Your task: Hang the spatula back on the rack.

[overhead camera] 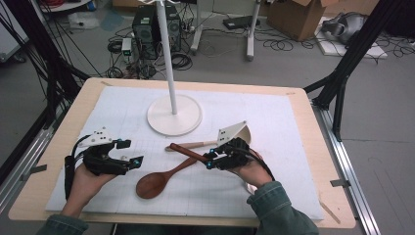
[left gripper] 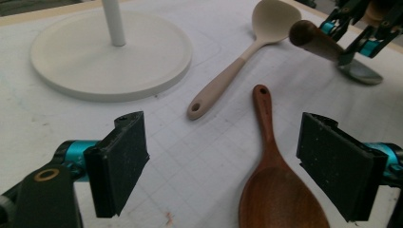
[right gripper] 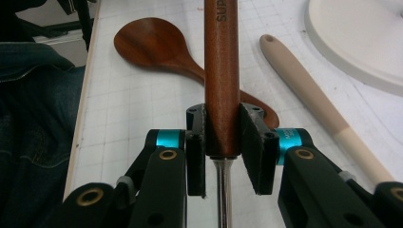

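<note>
txt: "SUP…" (cut off) | on: wooden handle | other txt: too small to read
</note>
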